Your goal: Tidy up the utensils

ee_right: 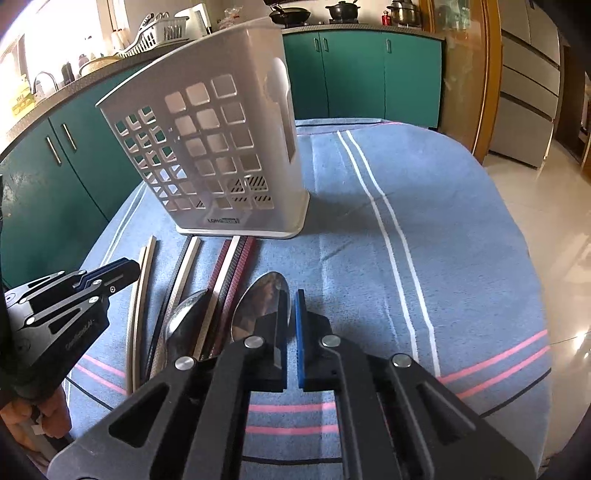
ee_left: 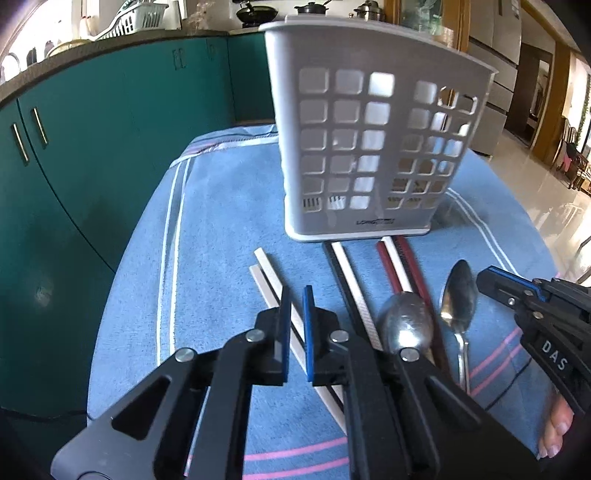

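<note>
A white perforated utensil holder (ee_left: 365, 147) stands upright at the far side of the blue cloth; it also shows in the right wrist view (ee_right: 218, 147). In front of it lie pairs of chopsticks, white (ee_left: 269, 284), black-and-white (ee_left: 347, 284) and dark red (ee_left: 402, 269), and two metal spoons (ee_left: 406, 325) (ee_left: 460, 295). My left gripper (ee_left: 295, 295) hovers over the white chopsticks with a narrow gap, holding nothing. My right gripper (ee_right: 291, 299) hovers by the right spoon's bowl (ee_right: 258, 302), with a narrow gap, empty.
The table (ee_right: 424, 221) is covered by a blue striped towel. Green kitchen cabinets (ee_left: 92, 147) stand to the left and behind. A shiny tiled floor (ee_right: 554, 221) lies to the right. Pots sit on the far counter (ee_right: 343, 11).
</note>
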Demonstrator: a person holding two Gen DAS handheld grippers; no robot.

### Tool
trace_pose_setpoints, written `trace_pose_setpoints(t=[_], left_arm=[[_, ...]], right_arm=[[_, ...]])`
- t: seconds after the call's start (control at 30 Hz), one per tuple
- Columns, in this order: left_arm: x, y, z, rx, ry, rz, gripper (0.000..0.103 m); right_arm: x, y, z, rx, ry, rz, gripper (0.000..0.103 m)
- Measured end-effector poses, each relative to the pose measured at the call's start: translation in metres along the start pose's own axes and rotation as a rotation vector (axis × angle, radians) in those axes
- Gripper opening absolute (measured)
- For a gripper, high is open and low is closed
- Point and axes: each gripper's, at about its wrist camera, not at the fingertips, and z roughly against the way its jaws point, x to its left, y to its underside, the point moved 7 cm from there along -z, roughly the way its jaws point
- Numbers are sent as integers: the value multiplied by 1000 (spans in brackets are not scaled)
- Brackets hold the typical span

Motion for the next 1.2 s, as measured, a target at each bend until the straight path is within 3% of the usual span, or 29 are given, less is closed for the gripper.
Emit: trace_pose_setpoints(t=[0.53,0.6,0.63,0.73,0.8,0.87,0.97,1.03,1.13,1.2], left_arm=[[-4,-2,15,-19,-23,-9,6],[-1,-4,10,-15,-26,-7,7],[0,-5,7,-12,-28,-5,7],[4,-6,-1,1,-37,8,21],[10,-7,-7,12,-46,22,36],[20,-6,-19,41,-57,51,41],[28,-5,-31,65,-34,87,44],[28,-6,-34,66,-44,71,44],[27,-6,-35,62,-32,57,24],[29,-6,-35,62,-30,50,22]], right_arm=[[-4,0,9,-9,8,-16,4],[-5,1,6,-1,6,-16,7],[-5,1,5,1,7,-17,14],[-8,-1,3,-5,14,-21,32],[-9,-3,1,-8,14,-23,37],[-9,-5,-2,-7,8,-28,45],[-8,-8,-8,1,1,-28,46],[-6,-9,-13,12,0,-25,46],[-4,-9,-14,14,4,-19,46],[-2,-10,-9,3,5,-16,46]])
